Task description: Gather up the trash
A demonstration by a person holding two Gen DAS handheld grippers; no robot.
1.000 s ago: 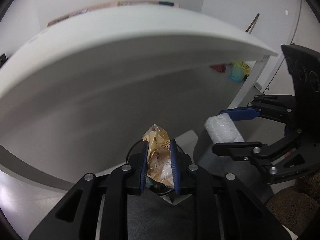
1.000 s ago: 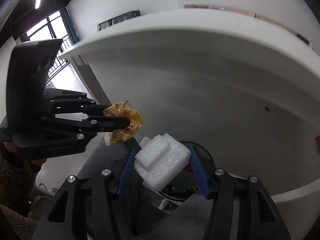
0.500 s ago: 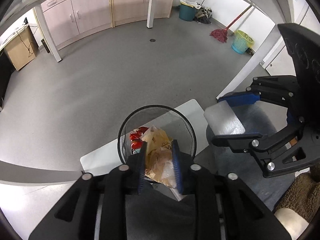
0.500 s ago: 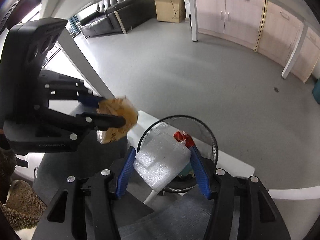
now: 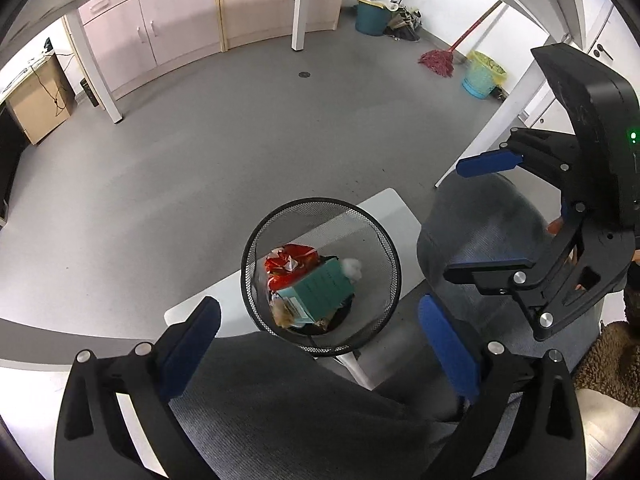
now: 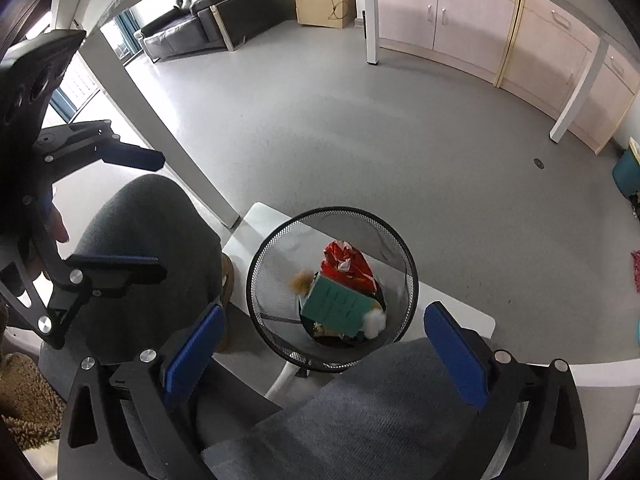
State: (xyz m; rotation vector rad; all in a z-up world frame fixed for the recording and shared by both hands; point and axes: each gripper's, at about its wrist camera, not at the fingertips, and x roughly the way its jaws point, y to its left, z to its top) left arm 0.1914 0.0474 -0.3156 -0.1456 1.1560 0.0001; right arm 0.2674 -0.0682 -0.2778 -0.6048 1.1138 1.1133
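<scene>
1. Left gripper [image 5: 316, 336]: jaws opening, spread wide apart, nothing between the blue pads; it hangs above the wire mesh bin [image 5: 320, 276].
2. Right gripper [image 6: 320, 346]: jaws likewise opening and wide apart, empty, poised over the same bin.
3. Trash lies inside the bin: a teal box [image 5: 318, 292], a red wrapper [image 5: 290, 262], a white foam piece [image 5: 352, 268] beside the box and a tan wrapper [image 6: 302, 280].
4. The bin stands on the grey floor [image 5: 200, 160], by the person's knees.
5. Left view only: a red mop [image 5: 438, 62] and two further bins by the wall.
6. Right view only: a black sofa [image 6: 200, 16].
</scene>
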